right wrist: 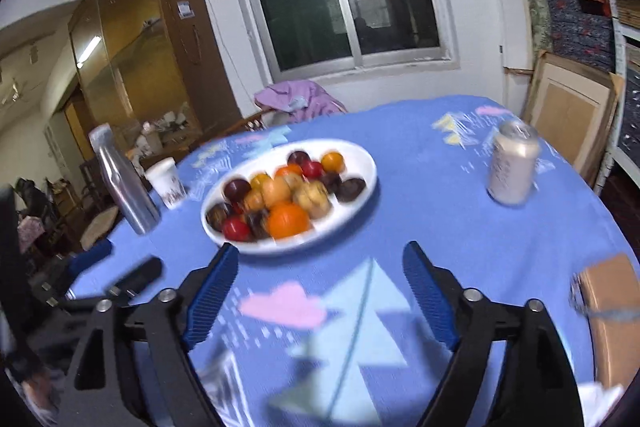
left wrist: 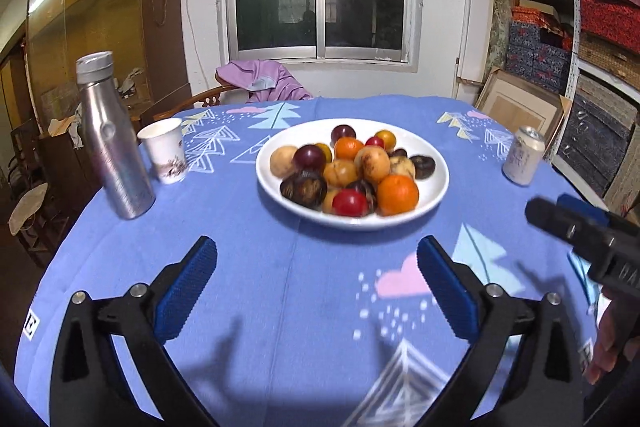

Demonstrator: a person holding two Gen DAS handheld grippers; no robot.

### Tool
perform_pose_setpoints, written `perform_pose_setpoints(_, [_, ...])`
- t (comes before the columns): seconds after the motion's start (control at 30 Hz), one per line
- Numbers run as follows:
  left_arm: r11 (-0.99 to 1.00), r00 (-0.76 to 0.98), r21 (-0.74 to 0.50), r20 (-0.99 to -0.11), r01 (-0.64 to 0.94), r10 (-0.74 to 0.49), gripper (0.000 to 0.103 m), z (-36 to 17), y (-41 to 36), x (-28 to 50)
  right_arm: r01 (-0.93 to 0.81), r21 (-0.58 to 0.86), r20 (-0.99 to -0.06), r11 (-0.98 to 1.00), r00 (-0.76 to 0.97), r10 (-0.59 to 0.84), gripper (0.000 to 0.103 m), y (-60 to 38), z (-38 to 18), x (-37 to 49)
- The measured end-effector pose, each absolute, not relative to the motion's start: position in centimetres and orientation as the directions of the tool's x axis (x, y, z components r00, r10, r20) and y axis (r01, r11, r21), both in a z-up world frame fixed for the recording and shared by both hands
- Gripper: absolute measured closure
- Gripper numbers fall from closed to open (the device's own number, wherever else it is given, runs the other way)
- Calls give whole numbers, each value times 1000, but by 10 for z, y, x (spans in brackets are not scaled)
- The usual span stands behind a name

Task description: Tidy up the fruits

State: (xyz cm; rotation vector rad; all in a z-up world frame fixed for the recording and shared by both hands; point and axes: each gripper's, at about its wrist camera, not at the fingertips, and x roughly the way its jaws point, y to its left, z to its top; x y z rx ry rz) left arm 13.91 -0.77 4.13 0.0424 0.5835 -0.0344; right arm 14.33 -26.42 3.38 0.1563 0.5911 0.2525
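Firstly, left wrist view. Item: white plate (left wrist: 434, 183) of mixed fruits (left wrist: 352, 173), standing near the middle of the blue-clothed tabletop (left wrist: 280, 267). Contents: oranges, red and dark plums, tan round fruits, several dark wrinkled ones, all heaped and touching. Left hand-held gripper (left wrist: 316, 251): fingers spread wide, nothing between them, short of the plate's near rim. Handling, as judged: small, light, round pieces that roll readily; plum skins look smooth and likely slippery; the dark wrinkled ones may be soft and bruise under pressure. The large orange (left wrist: 398, 195) at the near edge looks firmest and least crowded; best taken across its widest part from above. Lifting one piece may set its neighbours rolling. Also listed: metal bottle (left wrist: 112, 143) and paper cup (left wrist: 165, 155) to the left, drink can (left wrist: 524, 155) to the right. The right hand-held gripper shows at the right margin, its opening not legible here.

Secondly, right wrist view, blurred. Right hand-held gripper (right wrist: 320, 259): fingers spread, empty, its left finger just in front of the plate rim. Shown only here: a brown object (right wrist: 612, 315) at the tabletop's right edge, identity unclear. Fruit detail is poorer; surface texture reads only in the left view.
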Motion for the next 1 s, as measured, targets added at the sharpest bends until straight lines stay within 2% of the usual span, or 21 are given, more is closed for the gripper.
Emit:
perform_pose_setpoints(0.13, [996,824,64,-566,55,-9,5,28,-9,119,-165,168,-598,972,766,234,4,-257,9,131])
perform_pose_setpoints(0.3, [992,832,122,-554,44,31,5,31,-15,114,-173,88,-556,981,809,192,3,-246,12,122])
perform_pose_setpoints(0.47, [989,844,141,-535,35,47,4,36,-19,110,-180,97,-553,979,808,203,3,-242,12,122])
perform_pose_setpoints(0.67, [996,853,82,-521,34,14,4,42,-11,104,-186,69,-565,980,802,192,3,-235,9,120])
perform_pose_setpoints(1.0, [997,857,73,-516,23,18,4,44,-10,105,-190,57,-576,980,796,187,3,-231,6,120])
